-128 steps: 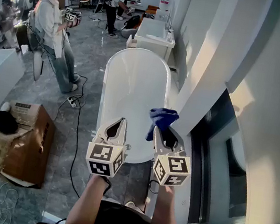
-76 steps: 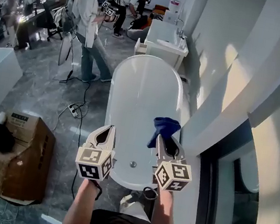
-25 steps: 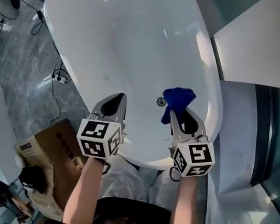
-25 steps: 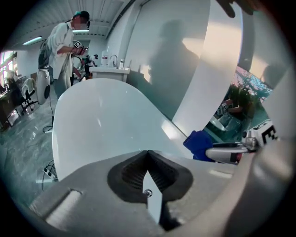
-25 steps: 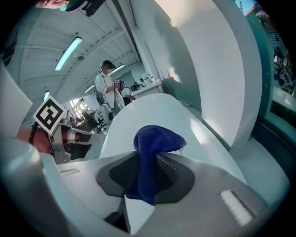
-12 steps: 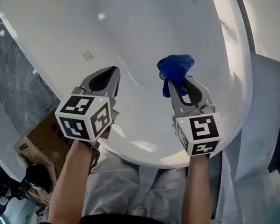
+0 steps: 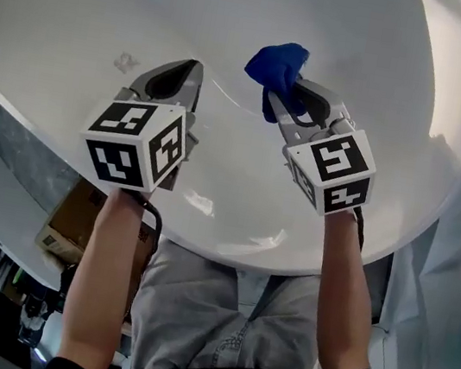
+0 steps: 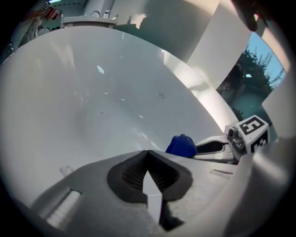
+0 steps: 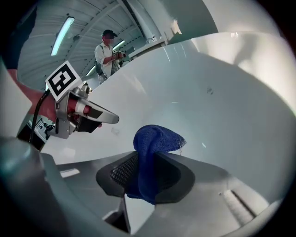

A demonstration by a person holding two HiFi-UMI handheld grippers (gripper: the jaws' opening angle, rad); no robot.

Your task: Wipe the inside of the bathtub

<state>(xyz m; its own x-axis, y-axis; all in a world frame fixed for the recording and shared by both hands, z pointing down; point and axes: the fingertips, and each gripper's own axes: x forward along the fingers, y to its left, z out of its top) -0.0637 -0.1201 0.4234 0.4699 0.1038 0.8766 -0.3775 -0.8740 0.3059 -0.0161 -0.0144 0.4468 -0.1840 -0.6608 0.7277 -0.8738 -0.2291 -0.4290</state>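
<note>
Holding item one, a blue cloth (image 7: 278, 66): soft knit rag, bunched, pinched at its middle fold by the right gripper (image 7: 284, 92), whose jaws are pressed together on it so that a rounded wad stands proud of the tips and a short tail hangs behind them. Location: over the inside of the bathtub (image 7: 77, 5), near end, above the sloping wall and seemingly just clear of it; contact cannot be confirmed. Handling, by estimate: light, limp, no stiffness of its own; it should flatten under pressure and drag easily on glaze, and the present mid-fold hold looks secure enough, provided the wad and not the jaw tips meets the enamel. Item two, left gripper (image 7: 188, 71): jaws closed on each other, nothing between them, poised beside the right gripper over the same near wall, the two apart. Item three, the bathtub itself: white, glossy, hard, likely slippery; a small pale fleck on the wall left of the left gripper, nature not determinable. Clearances: broad open basin ahead toward the far end, unobstructed; near rim close under both forearms; right rim close beside the right gripper, limiting sweep that way. Beyond the far end, one person (image 9: 108, 50) standing, well clear.
</note>
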